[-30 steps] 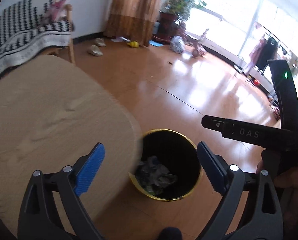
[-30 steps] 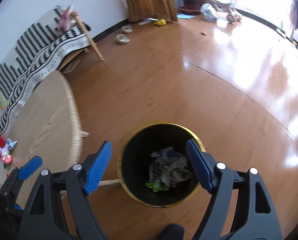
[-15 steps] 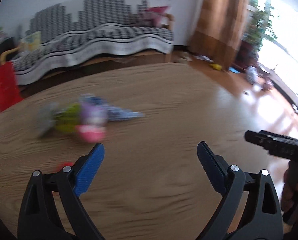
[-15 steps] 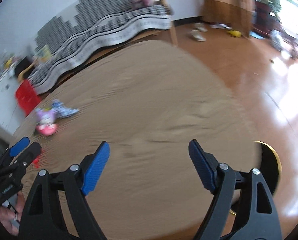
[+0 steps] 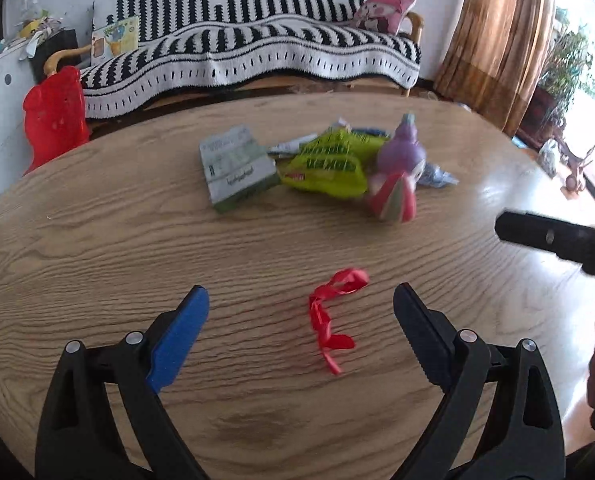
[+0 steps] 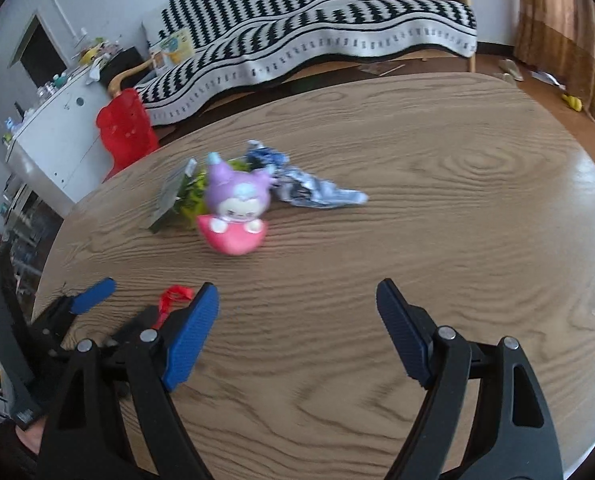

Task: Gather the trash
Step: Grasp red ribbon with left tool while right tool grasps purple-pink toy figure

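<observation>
Bin gone; red ribbon (image 5: 331,322) btwn L claw (image 5: 301,312) tips

Ribbon scrap (image 5: 331,322) lies on table (image 5: 97,240) btwn left gripper's (image 5: 301,328) fingers; wrapper pile (image 5: 325,164) w/ toy (image 5: 397,176) beyond it; sofa (image 5: 257,52) behind table.

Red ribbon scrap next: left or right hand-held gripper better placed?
Left. The left hand-held gripper is open with the red ribbon scrap lying between its fingers. The right hand-held gripper, also open, faces bare table, with the scrap off to its left.
</observation>
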